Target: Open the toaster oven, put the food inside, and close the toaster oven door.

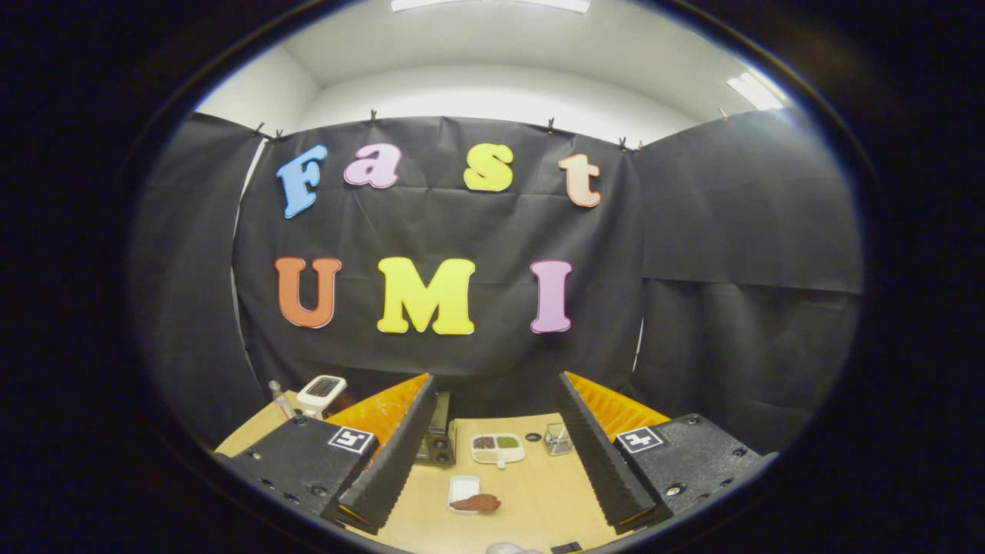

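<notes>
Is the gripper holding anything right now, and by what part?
Nothing is held. The gripper is open, fingers spread apart above the table, food lying untouched below.

The pale tan wooden tabletop (539, 492) carries a small white rectangular tray (462, 489) with a reddish-brown piece of food (477, 503) at its near edge. Farther back sits a white divided dish (497, 448) holding dark brown and green fillings, and a dark grey toaster oven (437, 438). By the far left corner is a white device with a dark screen (322, 393).
</notes>
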{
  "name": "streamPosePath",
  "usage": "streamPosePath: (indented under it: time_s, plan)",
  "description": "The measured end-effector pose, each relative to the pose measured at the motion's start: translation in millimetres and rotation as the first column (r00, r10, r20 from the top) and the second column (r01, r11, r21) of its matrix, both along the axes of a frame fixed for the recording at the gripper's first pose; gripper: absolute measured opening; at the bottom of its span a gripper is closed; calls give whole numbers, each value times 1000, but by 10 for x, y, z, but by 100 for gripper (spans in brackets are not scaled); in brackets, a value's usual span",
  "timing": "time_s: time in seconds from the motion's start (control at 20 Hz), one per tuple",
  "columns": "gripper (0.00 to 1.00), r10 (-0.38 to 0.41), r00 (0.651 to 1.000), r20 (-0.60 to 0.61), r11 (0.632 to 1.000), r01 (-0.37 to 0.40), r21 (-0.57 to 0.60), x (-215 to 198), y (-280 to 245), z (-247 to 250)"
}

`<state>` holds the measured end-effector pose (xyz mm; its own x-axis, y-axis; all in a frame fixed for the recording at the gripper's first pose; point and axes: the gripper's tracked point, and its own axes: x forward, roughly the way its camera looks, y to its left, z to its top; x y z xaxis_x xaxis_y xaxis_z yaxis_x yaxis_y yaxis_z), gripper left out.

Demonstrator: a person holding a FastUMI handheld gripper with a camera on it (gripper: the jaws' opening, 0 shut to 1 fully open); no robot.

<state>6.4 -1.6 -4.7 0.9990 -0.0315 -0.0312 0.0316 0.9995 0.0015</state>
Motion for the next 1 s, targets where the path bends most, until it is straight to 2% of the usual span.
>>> streamPosePath:
  time_s: [0.25,0.45,0.75,1.0]
  plan:
    - [99,-33,999,-6,999,33,6,17,-4,-7]
    - [99,-27,1000,-5,1000,27,-7,52,55,-24]
    - [99,-23,1000,-11,1000,22,-19,451,599,-240]
    - [99,29,1000,8,999,-29,-37,941,1268,-539]
